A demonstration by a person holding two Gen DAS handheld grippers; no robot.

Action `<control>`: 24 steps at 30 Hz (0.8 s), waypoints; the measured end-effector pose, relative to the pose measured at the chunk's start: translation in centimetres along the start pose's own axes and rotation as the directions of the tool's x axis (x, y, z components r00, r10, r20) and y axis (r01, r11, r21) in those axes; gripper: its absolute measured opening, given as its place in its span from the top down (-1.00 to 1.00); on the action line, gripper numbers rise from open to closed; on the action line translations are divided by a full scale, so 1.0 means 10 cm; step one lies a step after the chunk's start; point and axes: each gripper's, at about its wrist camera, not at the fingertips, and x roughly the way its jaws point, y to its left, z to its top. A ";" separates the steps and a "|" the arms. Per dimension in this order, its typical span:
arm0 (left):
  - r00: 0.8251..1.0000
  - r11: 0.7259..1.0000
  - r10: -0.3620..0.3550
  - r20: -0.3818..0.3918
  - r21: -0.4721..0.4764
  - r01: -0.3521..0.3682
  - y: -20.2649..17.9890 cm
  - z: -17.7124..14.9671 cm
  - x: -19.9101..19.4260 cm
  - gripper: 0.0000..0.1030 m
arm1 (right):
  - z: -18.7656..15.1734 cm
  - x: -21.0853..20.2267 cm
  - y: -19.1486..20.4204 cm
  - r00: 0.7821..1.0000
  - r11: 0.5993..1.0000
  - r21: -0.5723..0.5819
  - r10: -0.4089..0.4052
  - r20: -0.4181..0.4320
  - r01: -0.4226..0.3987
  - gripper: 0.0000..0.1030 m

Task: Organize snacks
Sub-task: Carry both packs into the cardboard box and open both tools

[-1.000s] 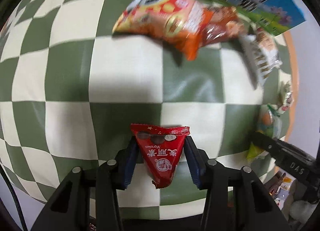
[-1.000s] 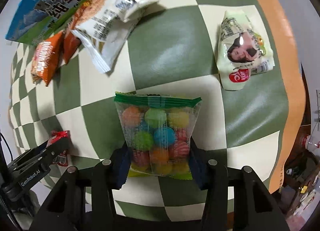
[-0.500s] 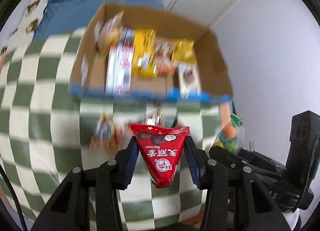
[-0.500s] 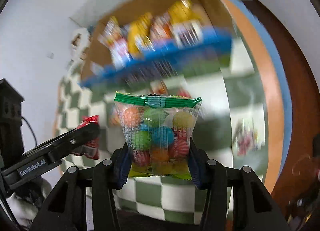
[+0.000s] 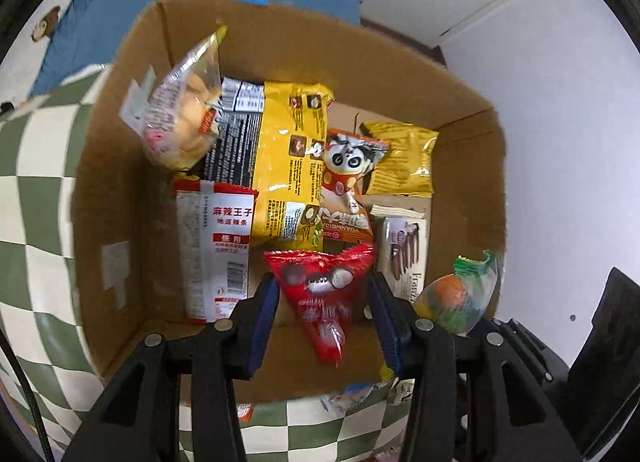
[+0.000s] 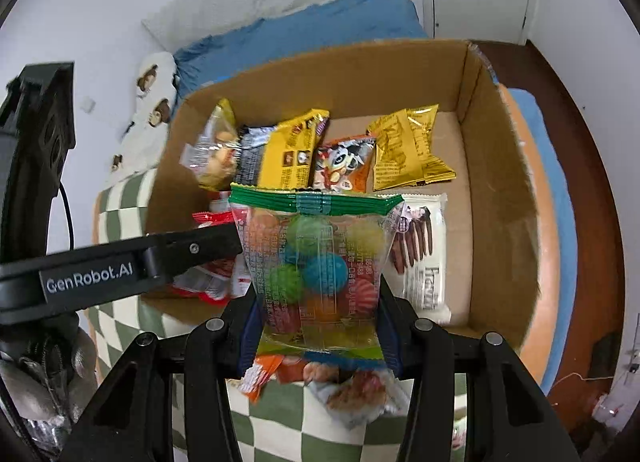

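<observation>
My left gripper (image 5: 322, 286) is shut on a red triangular snack packet (image 5: 320, 294), which hangs over the near part of an open cardboard box (image 5: 120, 182). Beside it on the right, my right gripper (image 6: 318, 298) is shut on a clear bag of coloured candy balls (image 6: 316, 258) with a green top seal, also over the box (image 6: 500, 202). Inside the box lie several snacks: a yellow packet (image 5: 288, 166), a panda packet (image 5: 348, 182), a white-and-red packet (image 5: 216, 250) and a white biscuit-stick packet (image 6: 424, 258). The candy bag (image 5: 456, 298) also shows in the left wrist view.
The box stands on a green-and-cream checkered cloth (image 5: 36, 190). Loose snack packets (image 6: 352, 390) lie on the cloth by the box's near wall. Blue bedding (image 6: 320, 26) lies behind the box, and an orange table edge (image 6: 536, 262) runs along its right.
Both grippers have risen from the checkered cloth and moved forward over the open box, each still holding its packet. The box interior now fills both views.
</observation>
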 end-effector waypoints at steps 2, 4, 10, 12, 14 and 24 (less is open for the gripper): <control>1.000 1.000 0.001 -0.023 -0.004 -0.001 0.02 0.04 0.09 0.17 | -0.01 0.14 -0.03 1.000 1.000 0.003 0.002 -0.022 -0.002 0.00; 0.999 1.000 0.004 -0.037 -0.011 -0.004 0.05 0.06 0.16 0.17 | 0.02 0.25 -0.06 0.999 1.000 0.009 0.005 -0.045 -0.005 0.00; 0.998 0.999 0.035 -0.061 -0.035 -0.037 0.14 0.10 0.29 0.11 | 0.08 0.65 -0.19 0.987 0.999 0.035 -0.011 -0.161 0.017 -0.08; 0.997 0.997 0.056 -0.062 -0.047 -0.059 0.19 0.11 0.31 -0.05 | 0.09 0.70 -0.22 0.985 0.998 0.032 -0.047 -0.165 0.053 -0.54; 0.997 0.997 0.066 -0.047 -0.042 -0.068 0.20 0.11 0.29 -0.29 | 0.10 0.72 -0.27 0.985 0.998 0.040 -0.047 -0.168 0.055 -0.68; 0.988 0.987 0.152 0.025 0.055 -0.153 0.07 -0.01 0.11 -0.69 | 0.07 0.58 -0.28 0.986 0.996 0.019 -0.089 -0.141 0.093 -0.77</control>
